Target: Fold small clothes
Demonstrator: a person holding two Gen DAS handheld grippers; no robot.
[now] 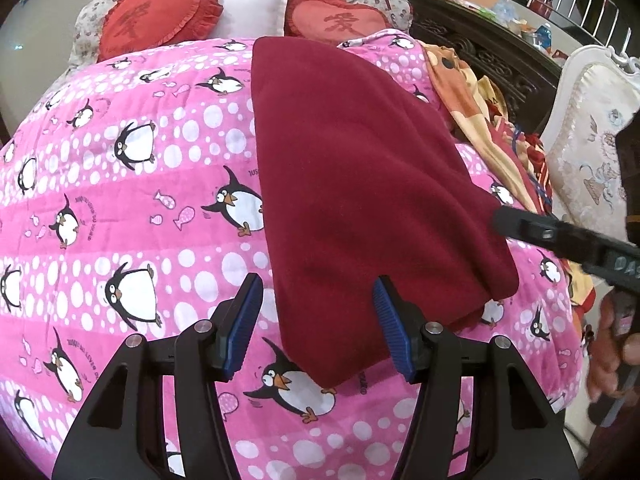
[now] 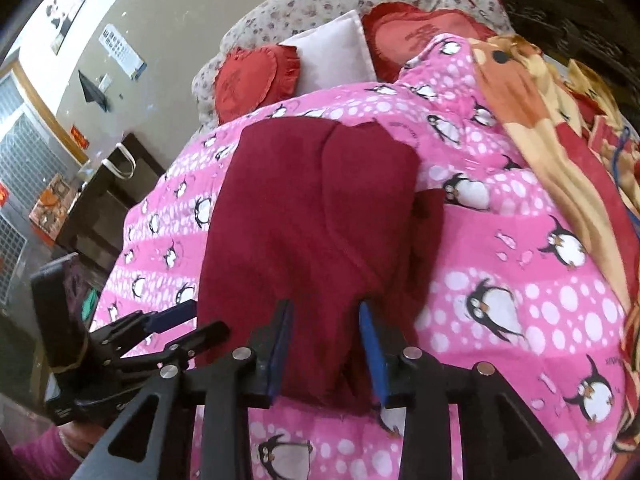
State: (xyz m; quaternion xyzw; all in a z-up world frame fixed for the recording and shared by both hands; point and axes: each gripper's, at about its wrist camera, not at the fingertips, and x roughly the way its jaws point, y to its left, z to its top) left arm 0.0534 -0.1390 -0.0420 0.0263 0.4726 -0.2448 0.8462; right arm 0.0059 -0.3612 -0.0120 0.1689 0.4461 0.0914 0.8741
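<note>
A dark red garment [image 1: 360, 184] lies folded into a long strip on the pink penguin quilt [image 1: 132, 216]; it also shows in the right wrist view [image 2: 312, 220]. My left gripper [image 1: 318, 300] is open, just above the garment's near left corner, holding nothing. My right gripper [image 2: 326, 320] is open over the garment's near end, with cloth between the blue pads but not pinched. The right gripper's finger [image 1: 560, 236] shows at the garment's right edge in the left wrist view. The left gripper [image 2: 176, 320] shows at the garment's left edge in the right wrist view.
Two red heart cushions [image 1: 152, 20] and a white pillow [image 1: 252, 8] lie at the head of the bed. An orange patterned blanket [image 1: 480, 112] is bunched along the right side. A white upholstered chair [image 1: 588, 140] and dark carved furniture [image 1: 480, 44] stand to the right.
</note>
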